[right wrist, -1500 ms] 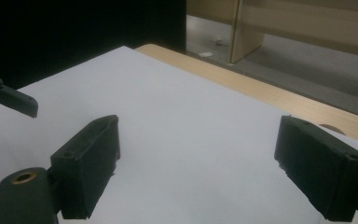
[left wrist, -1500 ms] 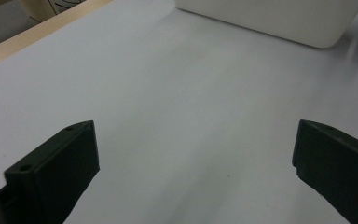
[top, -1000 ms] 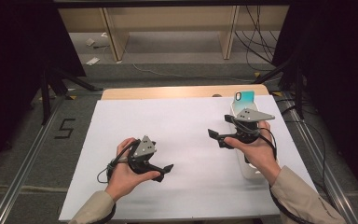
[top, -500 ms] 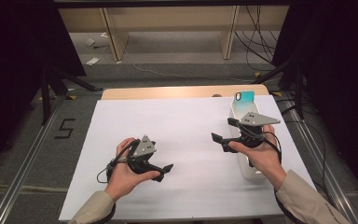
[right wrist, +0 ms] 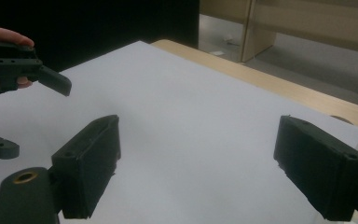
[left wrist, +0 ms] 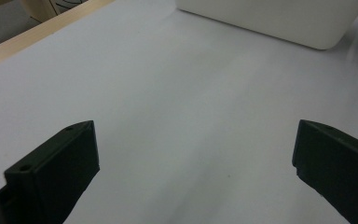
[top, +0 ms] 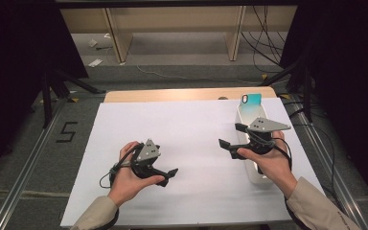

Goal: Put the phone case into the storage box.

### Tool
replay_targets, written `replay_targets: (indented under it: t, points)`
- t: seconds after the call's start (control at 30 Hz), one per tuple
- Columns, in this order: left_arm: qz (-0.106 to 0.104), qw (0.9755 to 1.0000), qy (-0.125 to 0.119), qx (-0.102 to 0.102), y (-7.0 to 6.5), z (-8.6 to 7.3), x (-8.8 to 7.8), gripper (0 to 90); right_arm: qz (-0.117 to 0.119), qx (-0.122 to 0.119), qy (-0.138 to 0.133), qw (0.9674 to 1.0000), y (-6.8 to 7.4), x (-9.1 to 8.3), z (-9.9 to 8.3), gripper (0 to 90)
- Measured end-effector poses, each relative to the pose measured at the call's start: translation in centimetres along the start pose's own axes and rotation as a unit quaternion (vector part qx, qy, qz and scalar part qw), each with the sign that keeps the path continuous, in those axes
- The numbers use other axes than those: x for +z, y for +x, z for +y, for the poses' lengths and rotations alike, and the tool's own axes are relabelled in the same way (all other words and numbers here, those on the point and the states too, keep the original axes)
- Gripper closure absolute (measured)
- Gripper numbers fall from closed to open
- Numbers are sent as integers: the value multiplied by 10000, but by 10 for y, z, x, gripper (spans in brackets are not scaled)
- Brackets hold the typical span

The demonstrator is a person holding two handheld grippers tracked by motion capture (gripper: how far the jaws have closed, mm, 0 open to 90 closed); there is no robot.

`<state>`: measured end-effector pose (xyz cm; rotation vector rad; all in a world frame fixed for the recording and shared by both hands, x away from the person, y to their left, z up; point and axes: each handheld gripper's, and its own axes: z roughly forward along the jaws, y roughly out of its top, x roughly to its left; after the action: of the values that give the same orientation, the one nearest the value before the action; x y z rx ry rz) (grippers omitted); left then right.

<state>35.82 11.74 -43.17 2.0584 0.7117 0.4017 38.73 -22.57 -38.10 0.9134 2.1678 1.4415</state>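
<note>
Both grippers are hand-held over a white sheet [top: 182, 129] that covers the table. My left gripper [top: 168, 174] sits low at the near left, pointing right; its jaws stand wide apart over bare sheet [left wrist: 196, 135]. My right gripper [top: 231, 135] hovers at the right, pointing left, open with nothing between its jaws [right wrist: 198, 135]. Behind and under the right hand lies a long white tray [top: 247, 115]. A teal phone [top: 252, 99] rests at the tray's far end.
The table's wooden edge [top: 187, 94] shows beyond the sheet. The tray's rounded corner [left wrist: 279, 18] lies ahead of my left gripper. The left gripper [right wrist: 28, 74] appears at the far left of the right gripper view. Floor, cables and dark stands surround the table.
The right gripper has drifted slightly right and toward the near edge, jaws still open. The left hand has stayed put.
</note>
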Motion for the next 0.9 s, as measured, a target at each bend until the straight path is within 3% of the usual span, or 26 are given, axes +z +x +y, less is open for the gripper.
replay_targets:
  t: [0.9]
  points:
    - [9,10000,2,-4,1,0,-1,0,97,-34,42,9999,0,-11,-9,154]
